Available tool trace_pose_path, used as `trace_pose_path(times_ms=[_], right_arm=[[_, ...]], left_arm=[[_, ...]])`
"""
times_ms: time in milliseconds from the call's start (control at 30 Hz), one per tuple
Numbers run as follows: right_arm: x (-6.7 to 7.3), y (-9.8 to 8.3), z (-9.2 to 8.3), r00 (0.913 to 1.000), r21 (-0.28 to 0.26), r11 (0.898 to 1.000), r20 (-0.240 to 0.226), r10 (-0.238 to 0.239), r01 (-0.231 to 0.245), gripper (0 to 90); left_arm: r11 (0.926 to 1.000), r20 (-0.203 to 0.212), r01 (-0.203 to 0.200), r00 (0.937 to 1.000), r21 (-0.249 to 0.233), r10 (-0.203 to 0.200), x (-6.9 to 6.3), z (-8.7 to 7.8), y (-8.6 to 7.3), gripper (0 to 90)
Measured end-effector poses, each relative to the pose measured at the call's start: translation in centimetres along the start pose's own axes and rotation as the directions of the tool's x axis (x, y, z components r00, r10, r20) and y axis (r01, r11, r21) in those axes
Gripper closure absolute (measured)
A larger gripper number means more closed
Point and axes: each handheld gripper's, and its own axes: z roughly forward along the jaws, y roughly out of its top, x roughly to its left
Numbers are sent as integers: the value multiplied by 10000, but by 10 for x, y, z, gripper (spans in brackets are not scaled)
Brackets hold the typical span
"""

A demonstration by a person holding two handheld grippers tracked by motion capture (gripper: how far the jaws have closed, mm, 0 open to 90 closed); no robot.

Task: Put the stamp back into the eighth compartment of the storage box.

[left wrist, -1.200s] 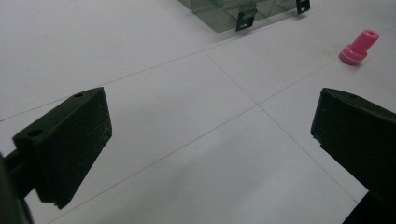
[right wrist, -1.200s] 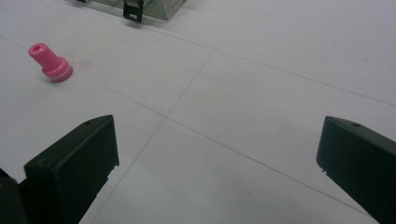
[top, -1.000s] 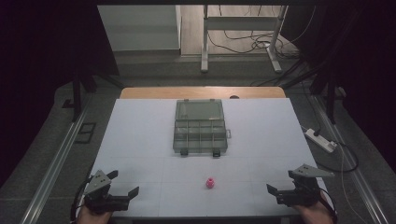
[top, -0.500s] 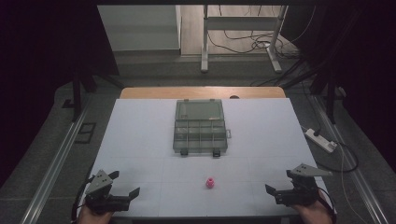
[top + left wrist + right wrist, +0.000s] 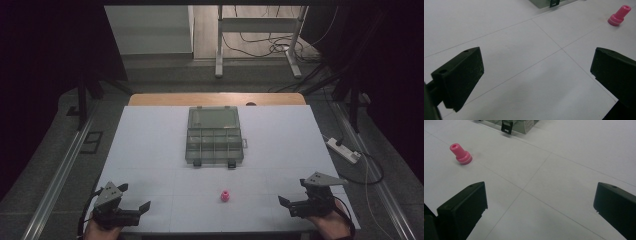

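Note:
A small pink stepped peg [image 5: 225, 195] stands upright on the white table [image 5: 150, 145], near the front and about midway between my hands; it also appears as the pink peg [image 5: 619, 15] and the pink peg [image 5: 460, 153]. Behind it lies a shut, clear compartment box [image 5: 214, 135] with two black latches. My left gripper [image 5: 134, 198] rests at the front left, jaws wide open and empty. My right gripper [image 5: 293, 194] rests at the front right, open and empty too. Both stand well away from the peg.
A white power strip [image 5: 343, 150] with its cable lies off the table's right edge. A wooden strip [image 5: 215, 99] borders the far edge. Metal rails run along the floor at left, and table legs with cables stand beyond.
Both grippers have shifted slightly near the table's front edge; the peg and the box have not moved.

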Motion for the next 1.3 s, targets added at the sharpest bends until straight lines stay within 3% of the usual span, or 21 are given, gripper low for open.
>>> trace_pose_path(times_ms=[667,1000,1300], right_arm=[[12,31,27,9912,-120,9982,-1184,-591,581,0],[21,39,33,9888,-122,9969,-1271,-787,778,0],[32,43,47,9823,133,9936,-1529,-1086,1119,0]], left_arm=[[10000,-12,46,10000,-64,-46,1,-1,0,0],[9999,-76,-101,9999,-70,100,0,0,0,0],[10000,-69,37,10000,-55,-38,0,-1,-1,0]])
